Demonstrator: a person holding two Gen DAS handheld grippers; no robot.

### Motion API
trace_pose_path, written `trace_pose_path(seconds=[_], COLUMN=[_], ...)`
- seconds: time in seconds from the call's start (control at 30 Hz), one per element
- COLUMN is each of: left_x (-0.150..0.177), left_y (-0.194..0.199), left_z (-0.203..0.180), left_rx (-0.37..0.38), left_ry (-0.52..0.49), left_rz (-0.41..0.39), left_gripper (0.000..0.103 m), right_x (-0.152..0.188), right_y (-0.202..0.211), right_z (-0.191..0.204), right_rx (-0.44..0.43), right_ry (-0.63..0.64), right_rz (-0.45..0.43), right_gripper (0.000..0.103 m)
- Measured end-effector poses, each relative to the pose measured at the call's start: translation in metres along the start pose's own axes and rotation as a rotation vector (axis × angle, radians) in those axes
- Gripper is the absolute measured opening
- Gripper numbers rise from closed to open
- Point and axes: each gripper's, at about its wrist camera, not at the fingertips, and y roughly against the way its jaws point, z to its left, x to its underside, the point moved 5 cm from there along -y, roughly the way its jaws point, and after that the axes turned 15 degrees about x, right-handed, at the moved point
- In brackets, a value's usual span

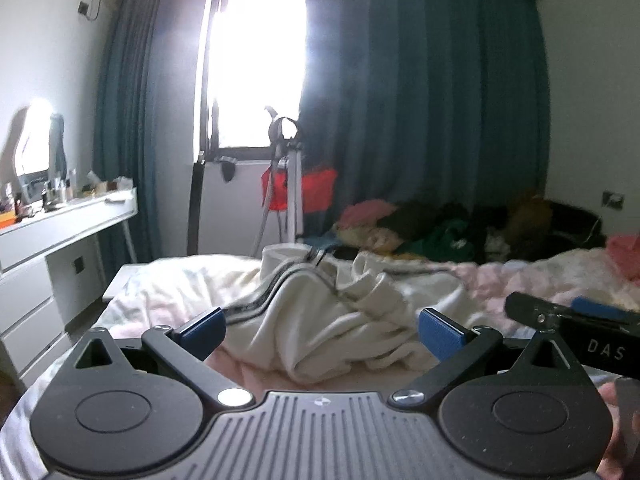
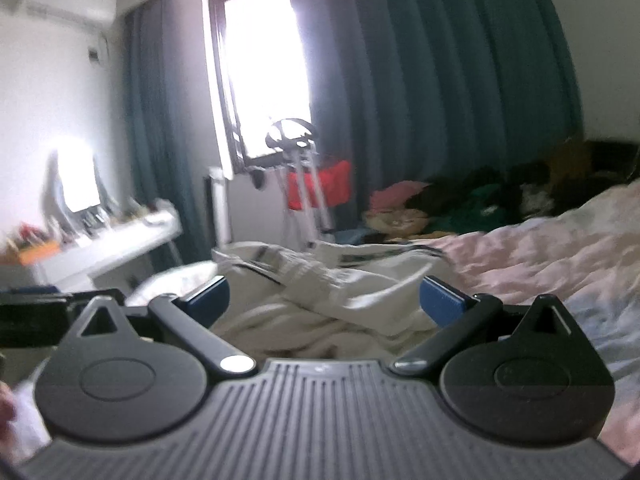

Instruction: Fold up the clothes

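A crumpled cream garment (image 1: 332, 312) with dark stripes lies bunched on the pale pink bed sheet (image 1: 540, 280). My left gripper (image 1: 322, 330) is open just in front of it, blue pads spread wide, nothing between them. In the left wrist view the right gripper's black body (image 1: 580, 320) shows at the right edge. The same cream garment (image 2: 328, 300) fills the middle of the right wrist view, blurred. My right gripper (image 2: 324, 298) is open above its near folds, empty. The left gripper's black body (image 2: 36, 312) shows at that view's left edge.
A heap of mixed clothes (image 1: 440, 228), pink, green and dark, lies at the far side of the bed. A white dresser (image 1: 48, 248) with small items stands at the left. A metal stand with red fabric (image 1: 296, 188) is by the window and teal curtains (image 1: 420, 100).
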Motion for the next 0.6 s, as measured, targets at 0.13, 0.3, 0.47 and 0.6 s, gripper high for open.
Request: trace_pose_path(seconds=[0.13,0.3,0.47,0.6], left_x=[-0.008,-0.010,0.002,0.014], left_y=[0.005,0.012,-0.005,-0.022], left_z=[0.011,0.043,0.084,0.111], left_rx=[-0.012,-0.053,-0.056,-0.106], left_ry=[0.017,0.049,0.155,0.183], left_rz=[-0.009,-0.032,-0.021,-0.023], left_gripper=[0.103,0.103,0.103,0.103], right_x=[-0.011,-0.020,-0.026,-0.029], right_y=[-0.022,-0.091,-0.192,-0.282], right_z=[0.007,0.039,0.074,0.094], right_rx=[0.022,0.023,0.041,0.111], right_ry=[0.016,0.108,0.151,0.150], right_rz=[0.043,0.108,0.223,0.299], right_gripper=[0.103,0.099,0.059,0.045])
